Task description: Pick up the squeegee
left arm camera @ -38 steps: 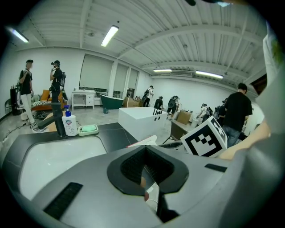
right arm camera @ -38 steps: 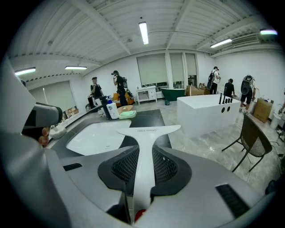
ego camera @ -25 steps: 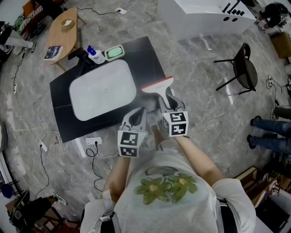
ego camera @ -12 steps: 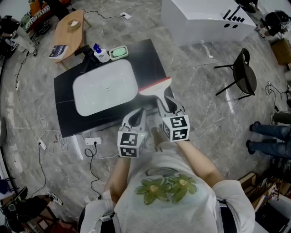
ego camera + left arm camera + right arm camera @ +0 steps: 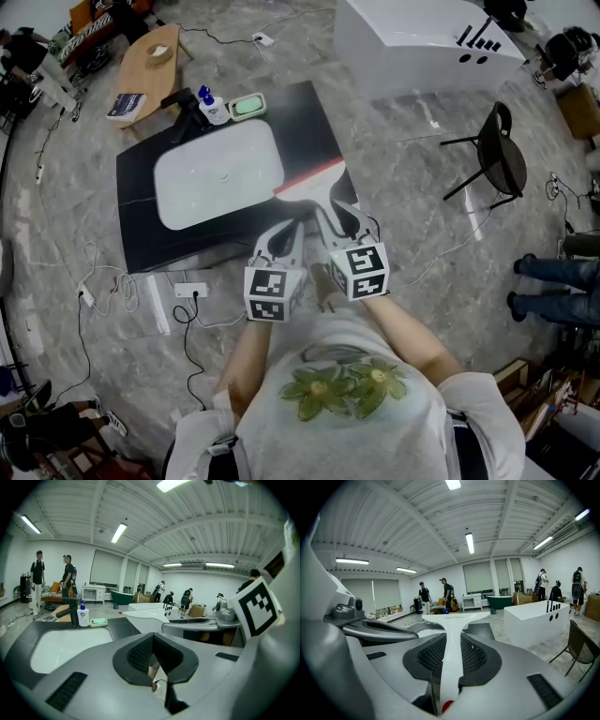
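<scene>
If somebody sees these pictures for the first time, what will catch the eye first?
Probably the white squeegee with its red-edged blade, clamped by its handle in the right tool at the black counter's near corner. Next the white basin sunk in that counter, and the big white bathtub beyond.

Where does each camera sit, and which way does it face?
Head view: on the head, steeply down at the sink; shirt, forearms show.
Left gripper view: on the left gripper, across the sink; shut jaws.
Right gripper view: on the right gripper, roomward; jaws grip the squeegee.
Sink shared by first two.
</scene>
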The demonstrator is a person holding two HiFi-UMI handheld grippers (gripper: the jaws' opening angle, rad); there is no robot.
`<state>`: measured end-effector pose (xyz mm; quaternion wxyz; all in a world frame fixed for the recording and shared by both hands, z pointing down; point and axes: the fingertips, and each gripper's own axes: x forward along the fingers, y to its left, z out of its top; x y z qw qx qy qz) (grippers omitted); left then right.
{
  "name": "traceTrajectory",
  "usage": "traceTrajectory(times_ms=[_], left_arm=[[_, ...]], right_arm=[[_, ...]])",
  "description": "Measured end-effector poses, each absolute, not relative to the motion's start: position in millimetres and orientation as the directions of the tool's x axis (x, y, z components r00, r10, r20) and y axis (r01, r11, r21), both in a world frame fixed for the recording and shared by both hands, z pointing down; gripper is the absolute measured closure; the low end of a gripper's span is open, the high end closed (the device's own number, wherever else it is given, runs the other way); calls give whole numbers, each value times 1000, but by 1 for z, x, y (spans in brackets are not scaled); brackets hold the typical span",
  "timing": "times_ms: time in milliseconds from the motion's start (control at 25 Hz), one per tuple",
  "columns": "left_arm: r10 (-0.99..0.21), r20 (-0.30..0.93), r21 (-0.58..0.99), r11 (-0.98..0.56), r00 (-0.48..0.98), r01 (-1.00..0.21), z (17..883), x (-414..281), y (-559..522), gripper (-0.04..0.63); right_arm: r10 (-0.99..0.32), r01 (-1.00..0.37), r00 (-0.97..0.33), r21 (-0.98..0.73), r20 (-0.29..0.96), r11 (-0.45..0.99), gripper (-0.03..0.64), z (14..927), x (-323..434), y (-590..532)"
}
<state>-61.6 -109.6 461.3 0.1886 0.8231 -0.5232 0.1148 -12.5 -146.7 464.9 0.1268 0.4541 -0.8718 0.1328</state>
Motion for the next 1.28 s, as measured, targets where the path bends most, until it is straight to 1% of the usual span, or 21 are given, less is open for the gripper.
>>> traceTrajectory(times_ms=[200, 720, 1280], left_arm=[[-831, 371, 181, -372, 414, -910, 455, -61, -100, 586], [-853, 352, 162, -351, 386, -922, 450, -64, -84, 586], [-857, 351, 154, -344, 377, -926, 447, -63, -73, 586]], right_arm=[[-755, -813, -574, -107, 317, 573, 515, 452, -15, -133], [-747, -797, -592, -83, 304, 598, 515, 444, -15, -116], [-735, -792, -600, -104, 318, 601, 515, 446, -13, -103]])
